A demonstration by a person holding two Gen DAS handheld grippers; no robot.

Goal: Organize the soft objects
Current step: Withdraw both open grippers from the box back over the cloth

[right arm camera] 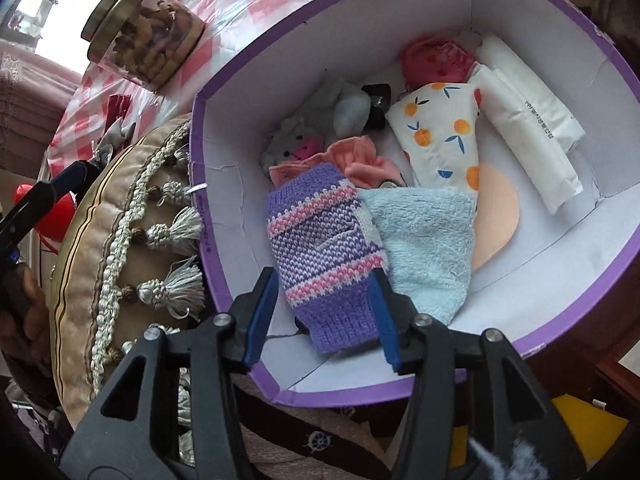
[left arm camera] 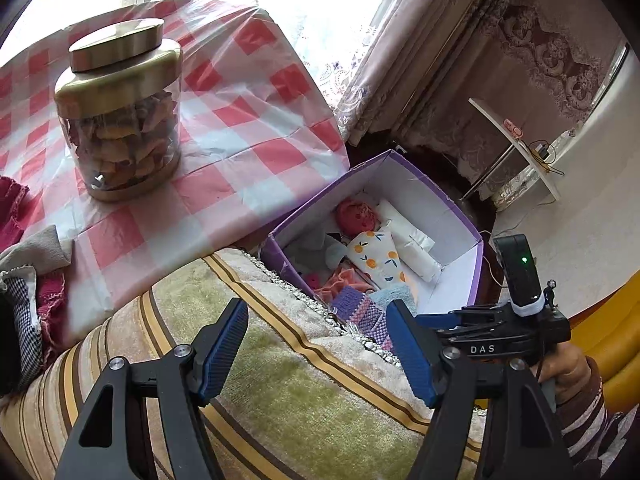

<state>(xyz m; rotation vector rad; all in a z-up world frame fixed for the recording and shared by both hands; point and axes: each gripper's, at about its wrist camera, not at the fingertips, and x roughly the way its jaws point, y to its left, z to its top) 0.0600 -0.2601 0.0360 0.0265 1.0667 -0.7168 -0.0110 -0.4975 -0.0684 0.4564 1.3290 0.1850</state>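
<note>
The right tongs [right arm camera: 324, 312] are hanging apart around the purple knitted piece [right arm camera: 324, 248], lying in the purple box [right arm camera: 592, 312] at six o'clock beside the blue towel [right arm camera: 424, 240]: seemingly the release step. The left tongs [left arm camera: 316, 344] are gaping empty over the cushion [left arm camera: 280, 392]; next call, likely fetching cloths [left arm camera: 24, 280] from the tabletop [left arm camera: 248, 120] at nine o'clock.

**2 wrist cameras, 1 shared box**

Left wrist view: looks down and forward along the open left gripper [left arm camera: 318, 350], poised over a striped cushion [left arm camera: 280, 392]; purple box [left arm camera: 448, 200] ahead and lower, near but not close; checked tablecloth [left arm camera: 248, 120] and jar [left arm camera: 120, 120] ahead-left.

Right wrist view: points steeply down along the right gripper [right arm camera: 324, 312], right above that box [right arm camera: 240, 128], filling the frame.

Shared: box, cushion [right arm camera: 76, 248], jar [right arm camera: 148, 40], tablecloth [right arm camera: 192, 64].
</note>
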